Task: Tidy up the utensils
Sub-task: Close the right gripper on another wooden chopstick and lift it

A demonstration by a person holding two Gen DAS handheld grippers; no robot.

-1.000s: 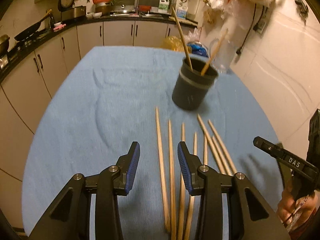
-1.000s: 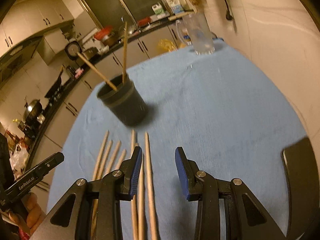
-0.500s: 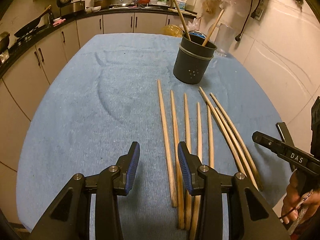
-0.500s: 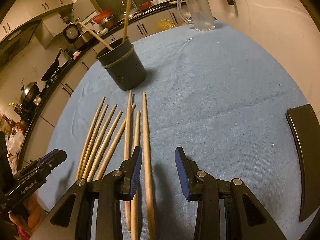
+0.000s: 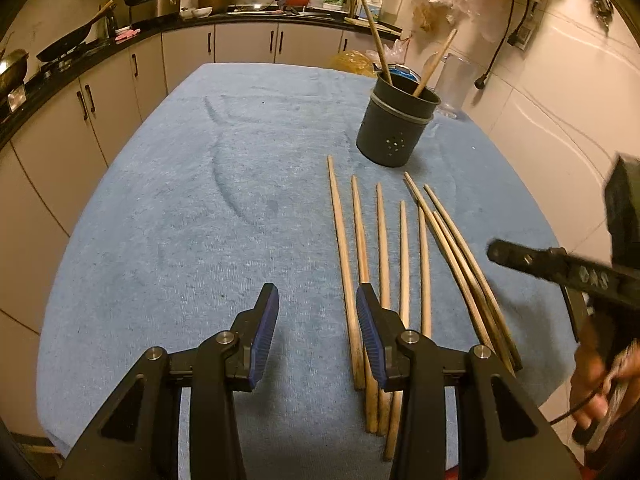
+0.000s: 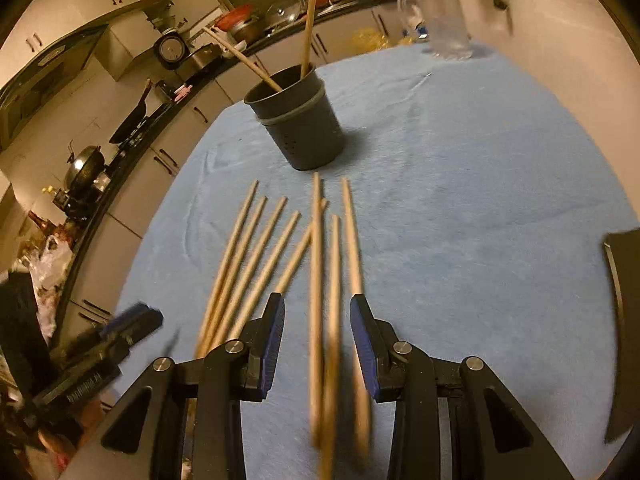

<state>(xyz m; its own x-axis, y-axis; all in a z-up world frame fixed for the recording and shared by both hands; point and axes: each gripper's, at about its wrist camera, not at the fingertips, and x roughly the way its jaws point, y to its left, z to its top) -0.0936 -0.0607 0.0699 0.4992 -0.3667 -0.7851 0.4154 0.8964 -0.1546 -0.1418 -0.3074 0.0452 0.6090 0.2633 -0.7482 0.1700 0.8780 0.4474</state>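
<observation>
Eight wooden chopsticks (image 5: 382, 248) lie on the blue-clothed counter (image 5: 200, 208) just before the dark holder (image 5: 394, 124), long axes toward it. Two more lean inside. Left gripper (image 5: 316, 330) and right gripper (image 6: 316, 340): jaws apart, holding nothing. Gripper lettering blurred.

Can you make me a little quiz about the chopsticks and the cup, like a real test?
1. True or false: the dark holder lies tipped over on the blue cloth.
2. How many chopsticks already stand in the holder? A) none B) two C) five
3. Fill in: the left gripper and the right gripper are both ____, holding nothing.

Key: 1 false, it stands upright. 2 B. 3 open; the loose chopsticks lie flat on the cloth.
</observation>
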